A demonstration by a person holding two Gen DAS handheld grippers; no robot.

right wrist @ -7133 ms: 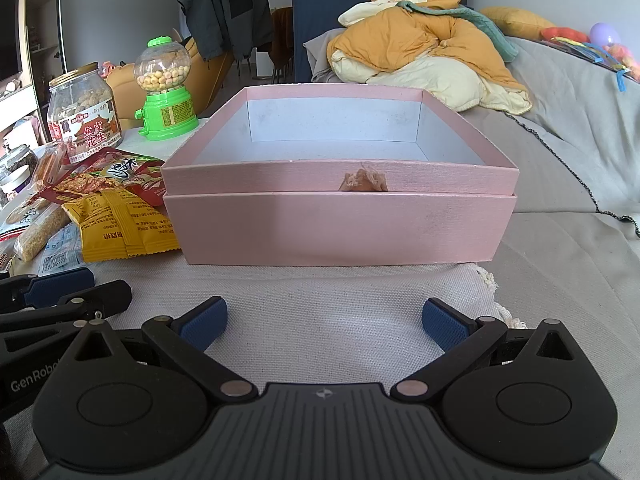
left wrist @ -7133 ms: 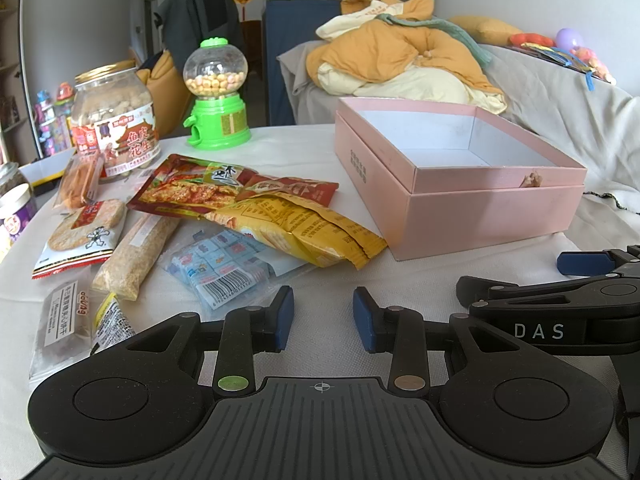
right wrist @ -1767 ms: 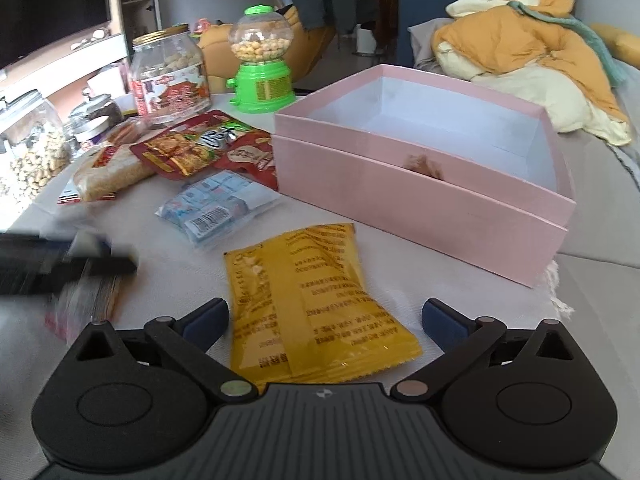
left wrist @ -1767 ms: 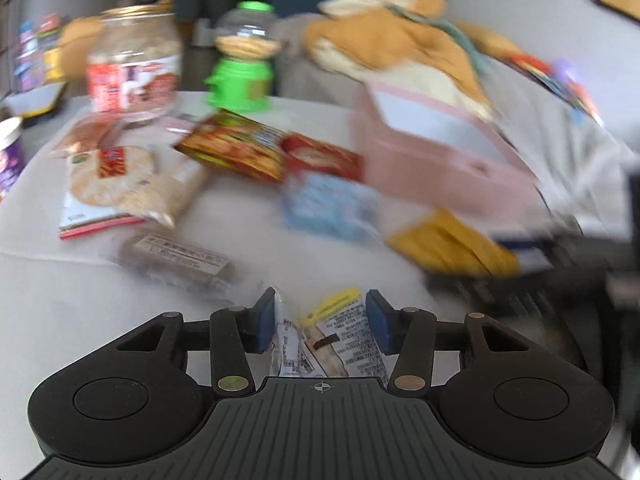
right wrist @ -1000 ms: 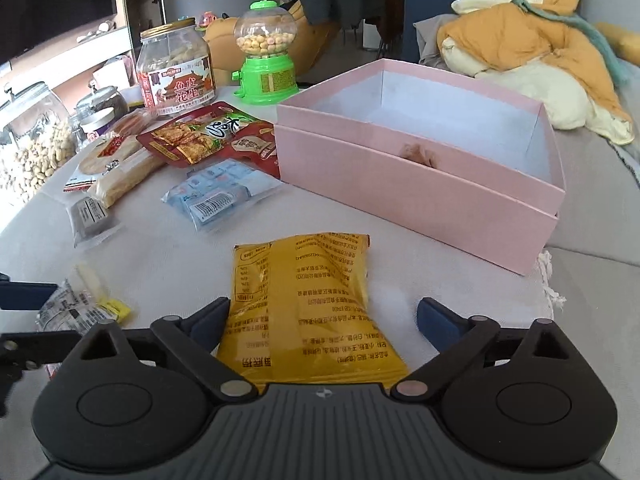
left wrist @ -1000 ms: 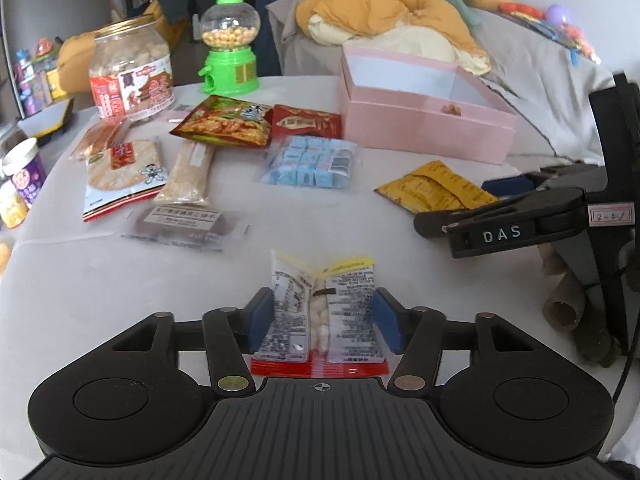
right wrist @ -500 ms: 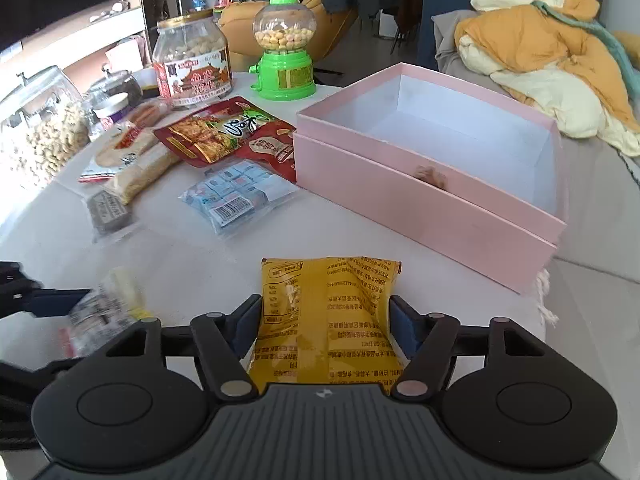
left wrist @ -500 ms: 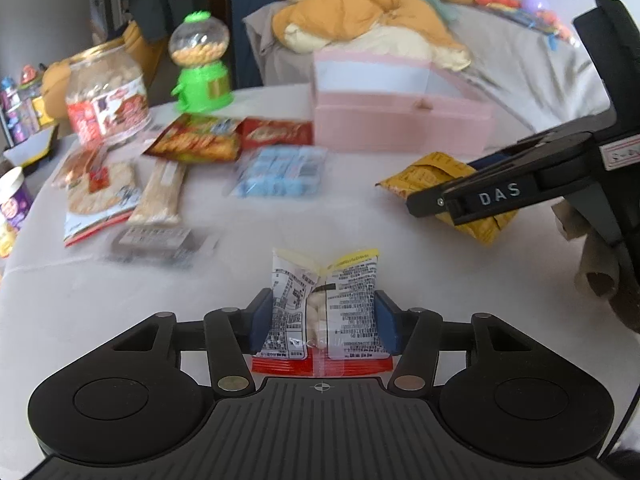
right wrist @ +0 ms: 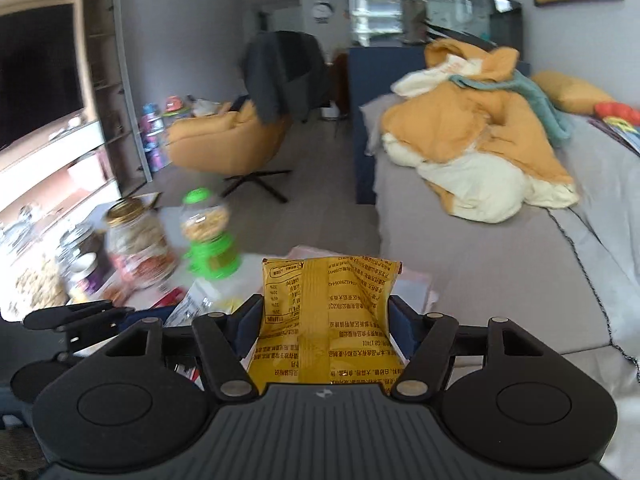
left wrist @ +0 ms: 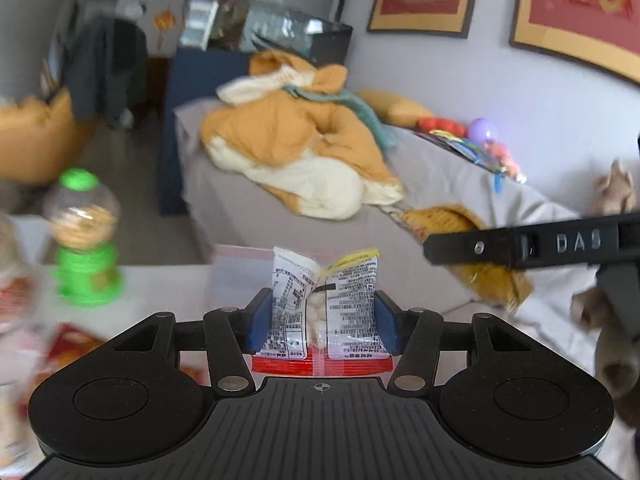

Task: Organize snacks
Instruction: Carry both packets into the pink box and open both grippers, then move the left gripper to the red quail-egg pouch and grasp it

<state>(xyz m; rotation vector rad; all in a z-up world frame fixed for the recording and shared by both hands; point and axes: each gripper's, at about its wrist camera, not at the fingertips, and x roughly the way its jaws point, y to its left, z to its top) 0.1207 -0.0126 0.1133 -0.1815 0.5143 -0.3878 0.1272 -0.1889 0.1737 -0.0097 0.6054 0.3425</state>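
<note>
My left gripper [left wrist: 320, 320] is shut on a small clear snack packet [left wrist: 325, 304] with black print and a red bottom edge, held up off the table. My right gripper [right wrist: 324, 328] is shut on a yellow snack bag [right wrist: 324, 320], also lifted; the bag also shows in the left wrist view [left wrist: 460, 240] behind the right gripper's arm [left wrist: 532, 244]. The pink box [left wrist: 236, 268] lies just behind the clear packet, mostly hidden; a corner of it shows in the right wrist view [right wrist: 416, 284]. The left gripper's arm [right wrist: 76, 316] shows low at the left there.
A green gumball dispenser [left wrist: 84, 240] [right wrist: 208, 236] and a gold-lidded snack jar [right wrist: 138, 248] stand at the table's left. Red snack packets [left wrist: 72, 348] lie blurred below. A grey sofa [right wrist: 480, 260] with an orange blanket [left wrist: 296, 160] is behind.
Both grippers have lifted and tilted up with their packets; the table has dropped low in both views. The right gripper closed on the yellow bag about half a second ago.
</note>
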